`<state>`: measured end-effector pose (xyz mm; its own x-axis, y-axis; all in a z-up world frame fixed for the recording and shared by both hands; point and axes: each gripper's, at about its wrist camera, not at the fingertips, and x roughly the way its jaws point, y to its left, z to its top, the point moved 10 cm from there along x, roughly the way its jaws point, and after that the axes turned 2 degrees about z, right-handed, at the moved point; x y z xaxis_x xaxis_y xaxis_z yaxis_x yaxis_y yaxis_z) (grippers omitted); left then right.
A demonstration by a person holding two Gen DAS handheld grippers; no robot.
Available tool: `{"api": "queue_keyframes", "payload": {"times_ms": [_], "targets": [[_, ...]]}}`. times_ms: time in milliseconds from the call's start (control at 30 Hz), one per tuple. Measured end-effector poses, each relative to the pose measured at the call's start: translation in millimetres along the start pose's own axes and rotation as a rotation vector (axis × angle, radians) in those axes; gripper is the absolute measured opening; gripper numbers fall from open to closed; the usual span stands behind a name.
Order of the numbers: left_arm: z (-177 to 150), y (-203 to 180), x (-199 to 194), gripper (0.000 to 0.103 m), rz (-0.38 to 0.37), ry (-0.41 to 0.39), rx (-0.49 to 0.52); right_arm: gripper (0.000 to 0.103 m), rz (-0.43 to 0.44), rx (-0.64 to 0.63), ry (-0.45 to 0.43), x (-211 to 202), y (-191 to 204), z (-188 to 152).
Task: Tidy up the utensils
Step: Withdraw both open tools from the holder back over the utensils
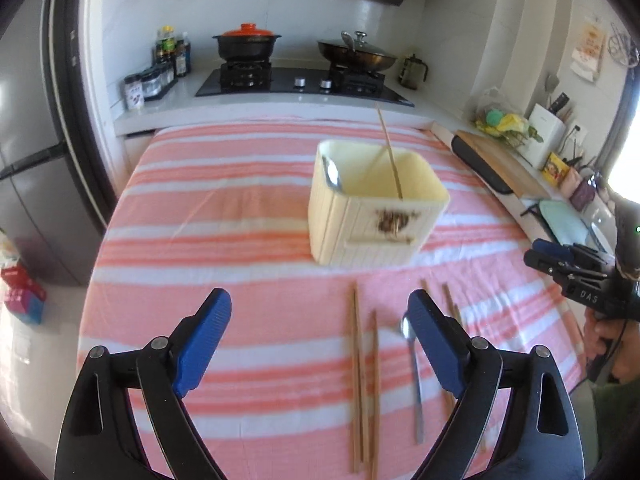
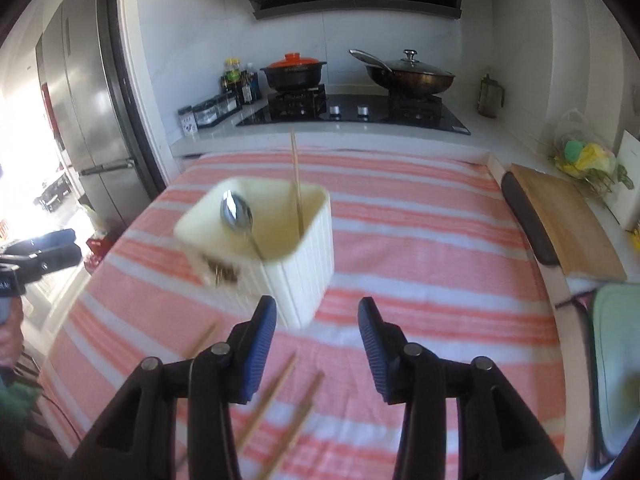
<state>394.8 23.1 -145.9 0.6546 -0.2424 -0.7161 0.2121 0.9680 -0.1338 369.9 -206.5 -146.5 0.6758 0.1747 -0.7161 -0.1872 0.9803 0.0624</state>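
Both our grippers, left (image 1: 320, 340) and right (image 2: 318, 344), hold fingers apart, empty. Beyond them, the holder (image 1: 376, 204) has one spoon and chopstick; next we grasp the loose chopsticks (image 1: 362, 380) between our left fingers.

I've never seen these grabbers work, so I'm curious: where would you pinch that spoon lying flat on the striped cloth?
Probably mid-handle, coming straight down from above. The spoon lies flat on the cloth, its thin handle running away from the bowl end, so the open left gripper could straddle the handle crosswise. The chopsticks lie close beside it.
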Motion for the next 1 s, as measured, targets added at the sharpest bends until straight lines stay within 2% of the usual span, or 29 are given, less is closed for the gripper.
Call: {"api": "queue_keyframes", "payload": {"times_ms": [133,267,500,1000], "targets": [[-76,6,-12,0.091,0.048,0.019,-0.059,0.046,-0.128,0.019,0.040,-21,-10,-83],[-119,-7,-13,0.091,0.045,0.039,-0.093,0.046,-0.153,0.067,0.017,-39,0,-123],[-154,-24,-8,0.091,0.055,0.071,-0.070,0.046,-0.200,0.006,-0.019,-50,22,-144],[-168,-19,1,0.091,0.074,0.107,-0.080,0.046,-0.251,-0.011,0.003,-42,20,-156]]}}
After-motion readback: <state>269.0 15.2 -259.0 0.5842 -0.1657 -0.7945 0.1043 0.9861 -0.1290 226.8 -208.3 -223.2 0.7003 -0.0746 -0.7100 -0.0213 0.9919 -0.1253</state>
